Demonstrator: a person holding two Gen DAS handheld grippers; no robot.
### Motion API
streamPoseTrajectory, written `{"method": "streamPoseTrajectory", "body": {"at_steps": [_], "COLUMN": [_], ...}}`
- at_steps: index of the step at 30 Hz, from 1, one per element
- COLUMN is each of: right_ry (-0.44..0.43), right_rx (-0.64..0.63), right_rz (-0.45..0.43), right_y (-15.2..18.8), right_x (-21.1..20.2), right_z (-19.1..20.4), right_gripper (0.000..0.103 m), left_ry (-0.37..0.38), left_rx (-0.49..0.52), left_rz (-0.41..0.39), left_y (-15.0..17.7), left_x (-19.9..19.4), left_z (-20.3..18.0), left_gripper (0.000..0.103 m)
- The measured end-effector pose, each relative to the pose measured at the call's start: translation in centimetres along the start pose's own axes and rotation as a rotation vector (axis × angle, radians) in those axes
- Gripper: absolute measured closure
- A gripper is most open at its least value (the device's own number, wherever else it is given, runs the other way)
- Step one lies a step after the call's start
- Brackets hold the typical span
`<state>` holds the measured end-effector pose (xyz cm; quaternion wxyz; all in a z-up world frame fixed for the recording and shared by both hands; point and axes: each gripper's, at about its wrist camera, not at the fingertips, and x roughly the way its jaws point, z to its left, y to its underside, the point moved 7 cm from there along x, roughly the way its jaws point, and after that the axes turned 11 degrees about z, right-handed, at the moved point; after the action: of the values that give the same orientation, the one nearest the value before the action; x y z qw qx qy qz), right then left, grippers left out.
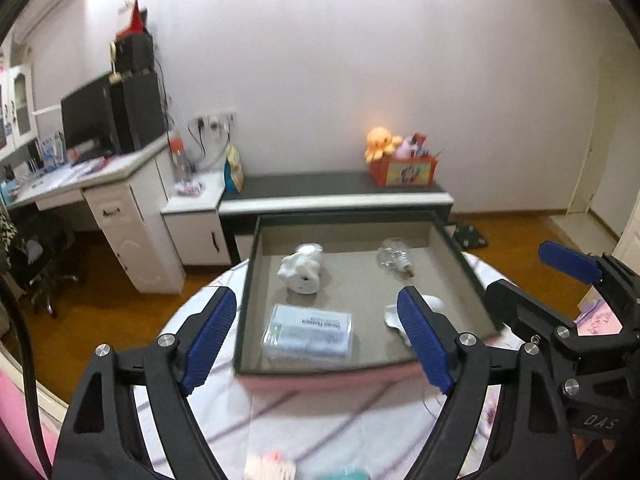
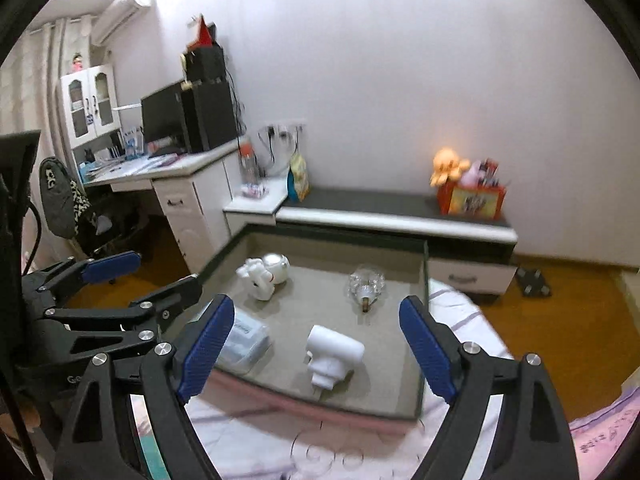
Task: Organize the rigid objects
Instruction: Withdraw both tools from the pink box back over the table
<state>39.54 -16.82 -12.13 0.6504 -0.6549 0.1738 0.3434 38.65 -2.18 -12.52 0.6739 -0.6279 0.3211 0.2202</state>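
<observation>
A dark-rimmed shallow tray (image 1: 246, 280) (image 2: 424, 320) sits on a round table. In it lie a clear plastic box with a label (image 1: 308, 332) (image 2: 244, 340), a white astronaut figurine (image 1: 302, 270) (image 2: 266, 276), a clear glass bulb-shaped object (image 1: 394, 258) (image 2: 366, 284) and a white plug adapter (image 2: 332, 356), partly hidden behind my left finger in the left wrist view (image 1: 434, 304). My left gripper (image 1: 316, 344) is open and empty, above the tray's near edge. My right gripper (image 2: 316, 344) is open and empty, also near the front edge.
The round table has a striped cloth (image 1: 300, 420) (image 2: 260, 432). Small pale items (image 1: 272, 468) lie at the near table edge. Behind stand a white desk with a monitor (image 1: 92, 120), a low bench (image 1: 340, 196) and a red box with toys (image 1: 404, 168). The right gripper shows at the right of the left wrist view (image 1: 560, 292).
</observation>
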Motion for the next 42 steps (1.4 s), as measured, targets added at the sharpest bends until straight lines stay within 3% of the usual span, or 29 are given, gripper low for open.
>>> {"method": "streamPoseTrajectory", "body": {"at_steps": [8,11,13,21,34,42], "right_ry": [0.075,0.104,0.112,0.119,0.13,0.13], "right_rx": [-0.038,-0.029,-0.014,-0.008,-0.02,-0.016], "right_rz": [-0.181,-0.223,-0.249,-0.31,-0.369,-0.365], "right_y": [4.2,5.8,6.8,10.3,12.0,12.5], "right_x": [-10.5,-13.3,-14.9,-19.9,-22.7,-22.5], "right_z": [3.0,3.9,4.1,5.9,6.6,6.7], "right_gripper": [0.013,0.009,0.0,0.0,0.0,0.0], "left_ry": [-0.049,-0.042,-0.025,-0.079,-0.105,-0.106], "left_rx": [0.002,-0.02,-0.021,-0.028,-0.027,-0.03], "left_rz": [-0.192,-0.228,-0.243,-0.326,-0.405,-0.405], "left_y": [5.0,7.2,8.5,12.2,13.5,13.7], "left_x": [-11.0,-13.6,-15.1,-20.1,-23.2,-23.2], "left_z": [-0.8,-0.8,-1.2,-1.5,-1.5,-1.3], "left_gripper": [0.017,0.015,0.01,0.01,0.009,0.007]}}
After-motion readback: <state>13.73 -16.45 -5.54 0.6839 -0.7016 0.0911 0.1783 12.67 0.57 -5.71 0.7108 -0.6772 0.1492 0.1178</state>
